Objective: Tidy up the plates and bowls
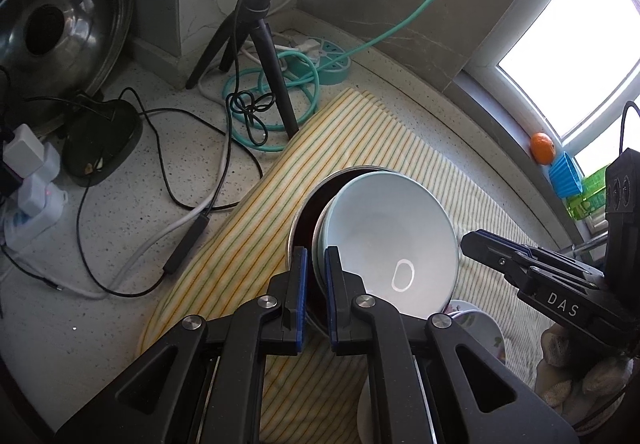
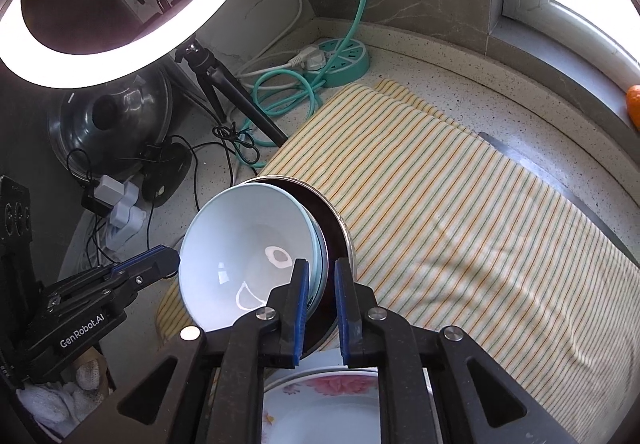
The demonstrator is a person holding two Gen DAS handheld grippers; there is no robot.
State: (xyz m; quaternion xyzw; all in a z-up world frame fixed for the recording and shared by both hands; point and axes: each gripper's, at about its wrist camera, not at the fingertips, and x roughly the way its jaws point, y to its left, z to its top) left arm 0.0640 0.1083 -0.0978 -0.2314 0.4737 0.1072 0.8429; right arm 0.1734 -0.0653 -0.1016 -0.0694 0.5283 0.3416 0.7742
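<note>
Stack of nested bowls sits tilted on a striped cloth (image 2: 460,204), soft weave, thin yellow and green lines, lightly creased, spread over a speckled stone counter (image 1: 120,204).

Outermost is a metal bowl (image 1: 298,212) with a thin bright rim and dark inside. Nested in it are pale blue bowls (image 1: 396,228), glossy, smooth and round, catching a ring-shaped glare.

Left gripper (image 1: 316,256): black frame, blue pads; fingers narrow, straddling the stacked rims, metal wall and blue edges between them. Whether the pads press I cannot tell.

Right gripper (image 2: 322,268): fingers at a slim gap, across the same stack's rims on the opposite side; contact unclear.

Floral plate (image 2: 320,396), white glazed, lies just below the stack.
</note>
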